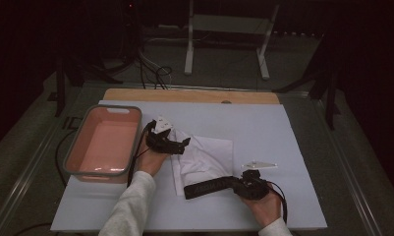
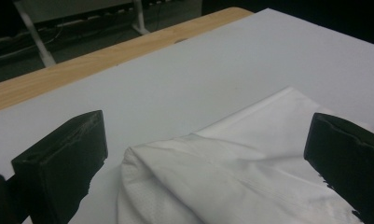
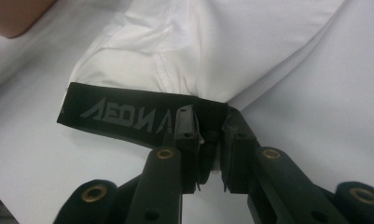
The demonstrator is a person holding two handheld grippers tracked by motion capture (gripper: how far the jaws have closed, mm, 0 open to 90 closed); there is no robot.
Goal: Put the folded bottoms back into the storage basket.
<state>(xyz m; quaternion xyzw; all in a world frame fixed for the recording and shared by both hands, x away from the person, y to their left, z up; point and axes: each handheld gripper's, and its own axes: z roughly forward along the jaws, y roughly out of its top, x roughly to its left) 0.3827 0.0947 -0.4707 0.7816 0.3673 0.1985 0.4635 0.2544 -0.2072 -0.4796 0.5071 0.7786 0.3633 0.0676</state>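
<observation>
High view first: we see a white garment (image 1: 204,160) with a black waistband (image 1: 209,187) lying crumpled on the white board (image 1: 263,128), just right of a pink bin (image 1: 104,142) with a grey rim. Our right gripper (image 1: 238,183) has its jaws pinched tight on one end of the waistband, which we judge pins that end while the cloth gets arranged; in the right gripper view the band (image 3: 128,116) runs away to the left with grey lettering on it, the white fabric (image 3: 212,42) bunched beyond. Our left gripper (image 1: 177,143) sits at the garment's far left edge, and in the left gripper view its 2 jaws stand wide apart with a rounded fold of cloth (image 2: 231,172) between them, not yet touched, likely ready to take that edge. Underneath, the board rests on a wooden tabletop (image 1: 189,95). Beyond it the room is dim, with a white metal stand (image 1: 226,37) and loose cables (image 1: 155,73) on a grey floor.
</observation>
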